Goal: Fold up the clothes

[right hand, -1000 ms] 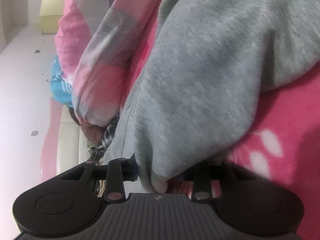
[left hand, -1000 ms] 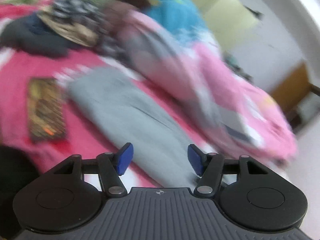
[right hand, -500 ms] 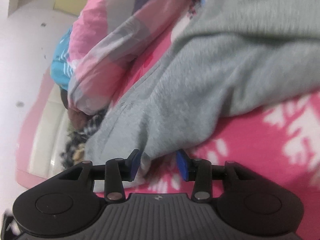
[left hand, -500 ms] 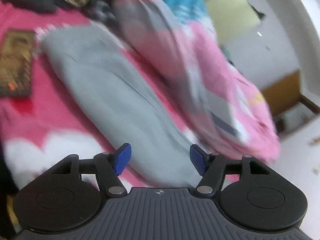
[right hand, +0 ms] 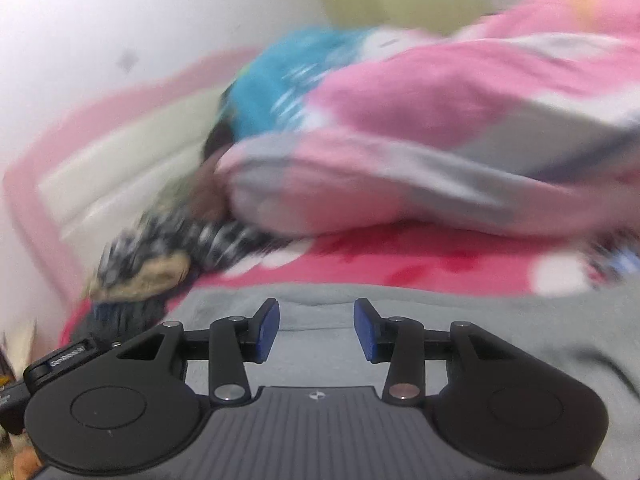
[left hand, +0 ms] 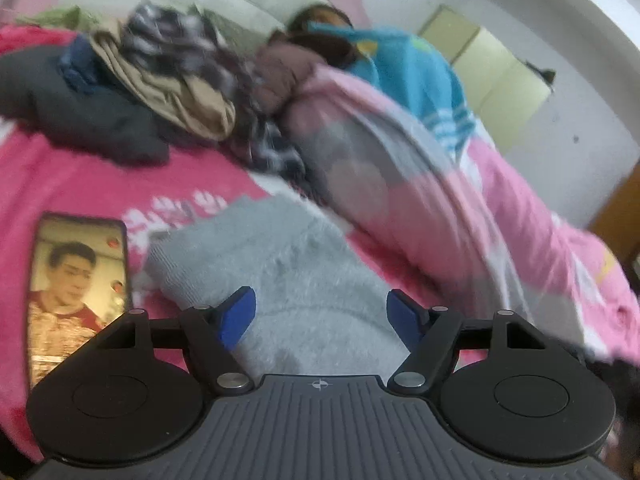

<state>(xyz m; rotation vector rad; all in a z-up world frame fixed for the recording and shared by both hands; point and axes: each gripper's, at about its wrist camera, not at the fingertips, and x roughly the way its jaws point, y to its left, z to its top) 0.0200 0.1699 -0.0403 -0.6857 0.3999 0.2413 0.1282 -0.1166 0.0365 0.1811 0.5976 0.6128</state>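
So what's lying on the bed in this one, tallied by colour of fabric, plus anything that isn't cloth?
Grey garment: 1
Pink quilt: 1
Blue garment: 1
Tan garment: 1
Dark garment: 1
Black-and-white patterned garment: 1
Phone: 1
Total: 7, counting only what is clear; the pile is blurred.

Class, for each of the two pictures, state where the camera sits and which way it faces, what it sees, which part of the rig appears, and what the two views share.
Left wrist: sits on the left hand-held gripper, looking forward and slightly down over the grey garment toward a clothes pile; a phone lies left; open blue fingers show.
Right wrist: sits on the right hand-held gripper, facing across the same garment to the pink quilt; open fingers show, nothing between.
Shared: grey garment, pink quilt, red bedspread, blue cloth.
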